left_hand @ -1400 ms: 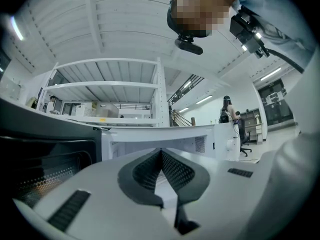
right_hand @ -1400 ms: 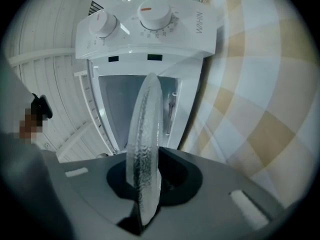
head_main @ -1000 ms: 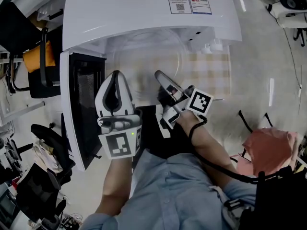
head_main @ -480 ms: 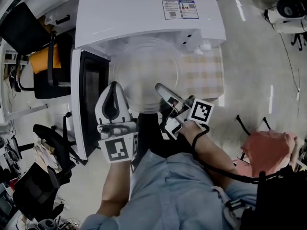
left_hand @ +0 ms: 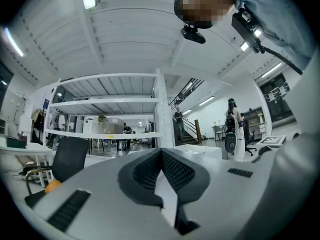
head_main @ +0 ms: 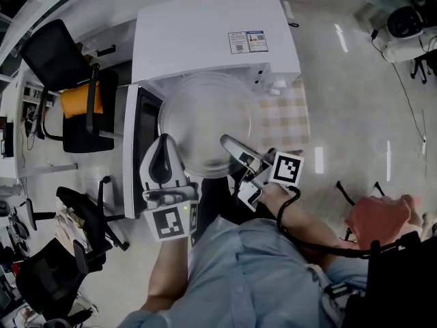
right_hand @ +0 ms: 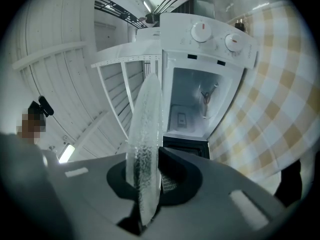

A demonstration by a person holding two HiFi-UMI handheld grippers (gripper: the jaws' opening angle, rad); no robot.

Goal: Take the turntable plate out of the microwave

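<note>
Plate (right_hand: 145, 129) rim sits clamped between right gripper (right_hand: 148, 176) fingers (right_hand: 181, 179).

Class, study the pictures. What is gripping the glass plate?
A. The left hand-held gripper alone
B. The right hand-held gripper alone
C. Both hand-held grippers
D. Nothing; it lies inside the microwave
B: the right gripper view shows the rim of the glass plate clamped between the jaws of the right hand-held gripper, while the left hand-held gripper has its jaws together with nothing between them.
</note>
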